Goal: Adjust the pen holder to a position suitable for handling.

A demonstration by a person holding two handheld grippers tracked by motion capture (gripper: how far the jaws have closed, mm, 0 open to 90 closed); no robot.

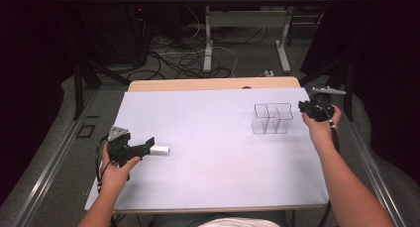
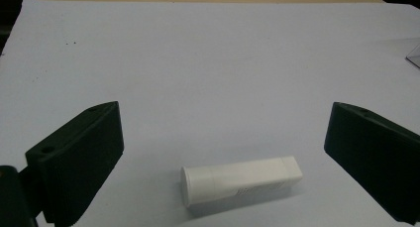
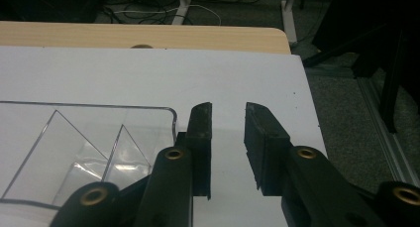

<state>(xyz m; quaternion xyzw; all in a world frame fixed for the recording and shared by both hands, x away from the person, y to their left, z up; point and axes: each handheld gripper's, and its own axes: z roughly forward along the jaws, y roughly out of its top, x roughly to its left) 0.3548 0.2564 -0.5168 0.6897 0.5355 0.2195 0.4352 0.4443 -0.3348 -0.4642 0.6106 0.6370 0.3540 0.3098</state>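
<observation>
A small white tube (image 1: 159, 150) lies on its side on the white sheet (image 1: 208, 113) at the near left. My left gripper (image 1: 150, 143) sits low just left of it. In the left gripper view the tube (image 2: 241, 179) rests between the wide-open jaws of that gripper (image 2: 224, 119), touching neither. A clear plastic box with dividers (image 1: 271, 119) stands at the far right. My right gripper (image 1: 303, 107) hovers beside the box's right side. In the right gripper view that gripper (image 3: 228, 108) shows a narrow empty gap between its jaws, just right of the box's corner (image 3: 171, 113).
The sheet covers a wooden table whose bare far edge (image 1: 213, 83) shows beyond it. Cables (image 1: 188, 58) and desk legs (image 1: 208, 38) lie on the floor behind. The table's right edge (image 3: 304, 88) is close to the right gripper.
</observation>
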